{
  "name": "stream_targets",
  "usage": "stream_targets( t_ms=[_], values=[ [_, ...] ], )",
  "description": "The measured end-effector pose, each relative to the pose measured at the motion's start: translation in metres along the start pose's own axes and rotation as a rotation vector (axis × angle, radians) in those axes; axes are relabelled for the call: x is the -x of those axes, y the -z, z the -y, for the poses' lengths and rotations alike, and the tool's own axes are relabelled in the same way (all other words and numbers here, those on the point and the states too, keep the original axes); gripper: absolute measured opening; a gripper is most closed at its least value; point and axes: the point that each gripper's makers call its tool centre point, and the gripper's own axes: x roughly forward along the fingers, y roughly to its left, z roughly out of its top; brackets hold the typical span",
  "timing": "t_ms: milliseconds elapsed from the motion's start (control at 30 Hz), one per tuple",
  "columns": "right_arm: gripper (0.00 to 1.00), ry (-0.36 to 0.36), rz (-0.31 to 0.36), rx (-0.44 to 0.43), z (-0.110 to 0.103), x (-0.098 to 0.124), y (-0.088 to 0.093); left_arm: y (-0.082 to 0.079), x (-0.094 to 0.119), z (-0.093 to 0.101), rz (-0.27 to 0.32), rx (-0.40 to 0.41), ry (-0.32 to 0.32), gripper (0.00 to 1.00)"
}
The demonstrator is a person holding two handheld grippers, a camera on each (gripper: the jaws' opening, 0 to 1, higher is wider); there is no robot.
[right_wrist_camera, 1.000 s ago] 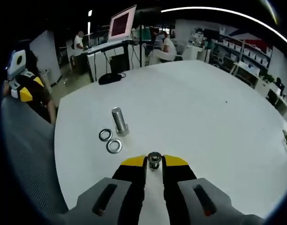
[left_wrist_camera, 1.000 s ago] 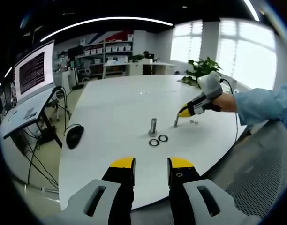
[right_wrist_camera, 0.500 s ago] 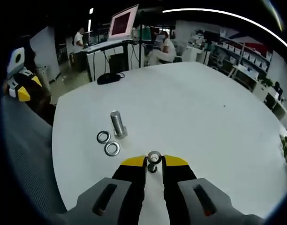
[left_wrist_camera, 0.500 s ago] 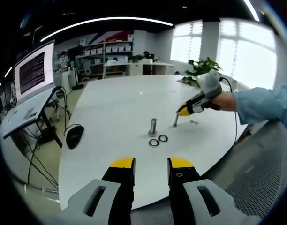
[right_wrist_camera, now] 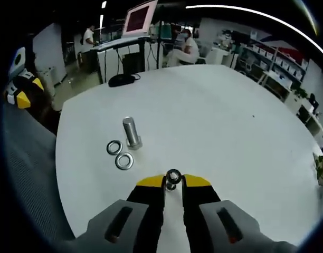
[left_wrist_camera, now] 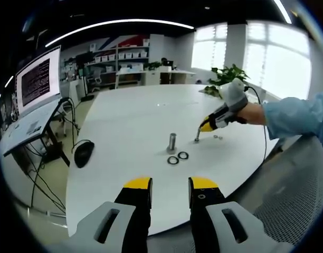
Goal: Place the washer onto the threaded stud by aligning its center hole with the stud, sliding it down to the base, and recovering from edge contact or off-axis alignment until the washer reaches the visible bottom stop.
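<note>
My right gripper (right_wrist_camera: 173, 182) pinches washer (right_wrist_camera: 173, 175) by rim; thin, stiff, slick steel, light. Stud (right_wrist_camera: 131, 132) at 10 o'clock. Left gripper (left_wrist_camera: 170, 190) parted, empty

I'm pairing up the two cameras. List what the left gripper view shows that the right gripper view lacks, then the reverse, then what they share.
Left gripper view alone: a sunlit window and a potted plant.

Right gripper view alone: a close look at the small bolt pinched in the right gripper.

Both: the white table, the upright stud and two loose washers beside it.
</note>
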Motion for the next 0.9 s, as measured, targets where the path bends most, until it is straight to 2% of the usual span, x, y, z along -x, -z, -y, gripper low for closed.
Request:
stream_targets(
  t_ms=[367, 467, 567, 767, 900],
  values=[
    [0.15, -0.018, -0.016, -0.013, -0.003, 0.004, 0.009, 0.000, 0.000, 0.000, -0.001, -0.001, -0.001, 0.25],
    [0.15, 0.010, -0.029, -0.026, 0.008, 0.010, 0.019, 0.000, 0.000, 0.000, 0.002, 0.001, -0.002, 0.25],
    [0.15, 0.030, -0.044, -0.086, 0.021, 0.015, 0.034, 0.000, 0.000, 0.000, 0.001, 0.001, -0.001, 0.25],
    [0.15, 0.069, -0.066, -0.141, 0.044, 0.028, 0.055, 0.000, -0.001, 0.000, -0.002, -0.003, 0.002, 0.25],
    [0.15, 0.087, -0.101, -0.141, 0.053, 0.034, 0.068, 0.000, -0.001, 0.001, -0.004, -0.006, 0.005, 0.25]
  ],
)
